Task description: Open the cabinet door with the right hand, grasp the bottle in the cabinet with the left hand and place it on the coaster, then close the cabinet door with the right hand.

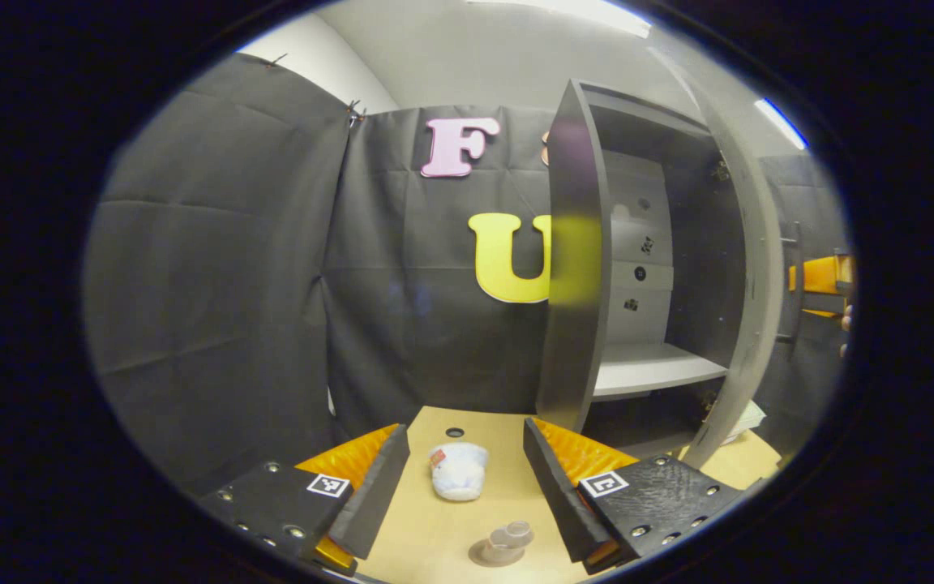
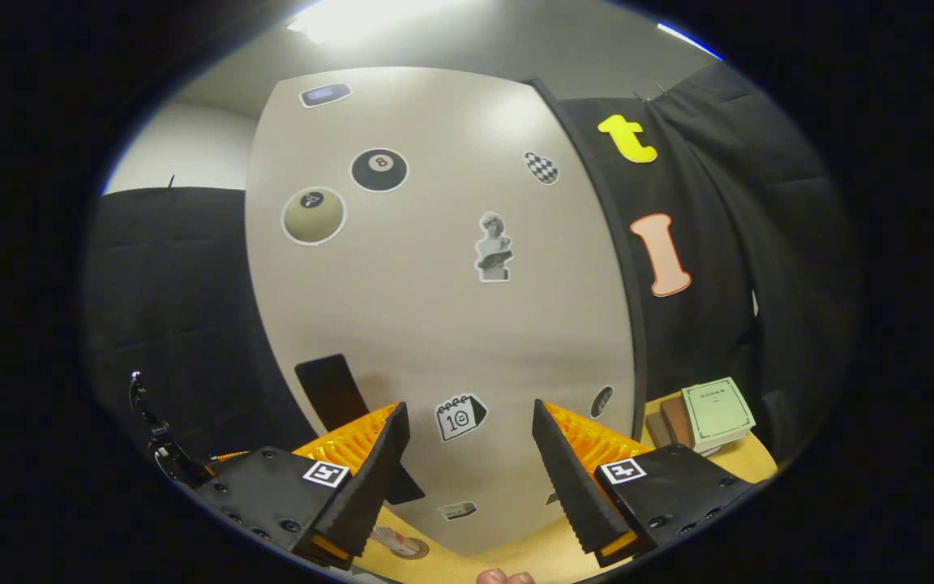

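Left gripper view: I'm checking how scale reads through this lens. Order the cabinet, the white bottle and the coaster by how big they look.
1. Cabinet, by far the largest.
2. Bottle.
3. Coaster, a bit smaller than the bottle; it lies nearer the camera, so this ranking is unsure.

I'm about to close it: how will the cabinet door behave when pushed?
The cabinet door looks like a flat, stiff panel, so it should probably swing as one piece. Its face looks smooth, so the open right gripper may slide on it. The cabinet looks tall and narrow; a hard shove might rock it.
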A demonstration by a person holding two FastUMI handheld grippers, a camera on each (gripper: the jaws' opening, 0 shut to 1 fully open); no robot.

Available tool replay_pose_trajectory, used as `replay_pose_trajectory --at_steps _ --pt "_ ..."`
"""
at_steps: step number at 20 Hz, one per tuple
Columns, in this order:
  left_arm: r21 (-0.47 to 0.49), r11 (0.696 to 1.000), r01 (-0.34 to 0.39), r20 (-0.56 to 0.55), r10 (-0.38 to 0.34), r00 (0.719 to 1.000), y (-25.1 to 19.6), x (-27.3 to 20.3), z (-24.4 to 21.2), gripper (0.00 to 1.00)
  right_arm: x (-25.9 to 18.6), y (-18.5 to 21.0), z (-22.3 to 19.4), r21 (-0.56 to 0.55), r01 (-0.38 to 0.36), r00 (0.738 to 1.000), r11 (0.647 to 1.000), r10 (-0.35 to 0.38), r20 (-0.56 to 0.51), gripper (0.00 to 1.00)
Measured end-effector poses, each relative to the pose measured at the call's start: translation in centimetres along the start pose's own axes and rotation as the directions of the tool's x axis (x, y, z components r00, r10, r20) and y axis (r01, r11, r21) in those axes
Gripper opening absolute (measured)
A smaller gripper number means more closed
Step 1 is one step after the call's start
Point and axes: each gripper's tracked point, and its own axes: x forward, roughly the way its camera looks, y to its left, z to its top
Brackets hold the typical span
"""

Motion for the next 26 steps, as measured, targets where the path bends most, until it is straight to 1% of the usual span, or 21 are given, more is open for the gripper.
replay_pose_trajectory --at_steps 3,6,7,8,9,12,14,15,16,17,19,20,21,23,26 --pt "0.001 1.000 0.000 0.015 0.000 1.000 0.2 0.1 0.1 0.86 -0.6 -0.3 -0.4 -0.017 -0.015 1.000 1.000 0.014 -0.011 0.97" --pt "0.014 1.000 0.015 0.026 -0.015 1.000 -0.4 0.1 0.3 0.86 -1.3 -2.5 -0.4 -0.028 0.024 1.000 0.999 -0.024 -0.005 0.98" --pt "0.010 1.000 0.026 0.023 -0.027 0.999 -0.9 0.0 0.3 0.87 -1.8 -3.9 -0.3 -0.034 0.053 0.999 0.998 -0.053 0.002 0.98" --pt "0.004 0.999 0.038 0.024 -0.038 0.999 -1.7 -0.2 0.4 0.86 -2.5 -5.7 -0.3 -0.046 0.095 0.995 0.994 -0.095 0.008 0.97" --pt "-0.002 0.999 0.052 0.029 -0.052 0.998 -2.5 -0.1 0.7 0.87 -3.4 -7.6 -0.3 -0.062 0.138 0.990 0.988 -0.138 0.012 0.98" --pt "-0.024 0.995 0.092 0.065 -0.091 0.994 -4.4 0.1 2.0 0.87 -6.1 -13.0 -0.3 -0.091 0.251 0.968 0.964 -0.250 0.017 0.97" --pt "-0.096 0.985 0.143 0.055 -0.139 0.989 -6.7 0.0 1.9 0.87 -8.1 -16.4 0.1 -0.102 0.315 0.949 0.943 -0.314 0.034 0.98" --pt "-0.128 0.979 0.158 0.056 -0.152 0.987 -7.9 -0.5 2.0 0.86 -8.9 -17.7 0.4 -0.099 0.330 0.944 0.939 -0.327 0.045 0.98" --pt "-0.138 0.977 0.161 0.063 -0.154 0.986 -8.6 -0.8 2.2 0.87 -9.5 -18.7 0.6 -0.094 0.333 0.943 0.938 -0.330 0.051 0.98" --pt "-0.125 0.980 0.157 0.069 -0.149 0.986 -8.9 -0.9 2.6 0.86 -10.1 -19.8 0.7 -0.093 0.340 0.940 0.936 -0.336 0.050 0.98" --pt "-0.070 0.989 0.134 0.079 -0.128 0.989 -8.9 -0.6 2.9 0.89 -11.5 -22.3 0.9 -0.105 0.365 0.931 0.925 -0.360 0.057 0.98" --pt "-0.052 0.990 0.128 0.087 -0.123 0.989 -9.0 -0.8 3.2 0.89 -12.0 -23.1 1.0 -0.107 0.366 0.930 0.924 -0.361 0.063 0.98" --pt "-0.042 0.991 0.130 0.094 -0.125 0.988 -9.3 -0.8 3.4 0.85 -12.3 -23.8 1.0 -0.108 0.360 0.933 0.927 -0.355 0.062 0.98" --pt "-0.042 0.990 0.131 0.099 -0.127 0.987 -10.0 -0.9 3.6 0.85 -13.2 -25.2 0.7 -0.107 0.340 0.940 0.934 -0.337 0.049 0.98" --pt "-0.077 0.989 0.128 0.104 -0.119 0.987 -11.4 -1.2 3.8 0.86 -14.4 -27.3 1.0 -0.110 0.305 0.952 0.946 -0.301 0.049 0.98"
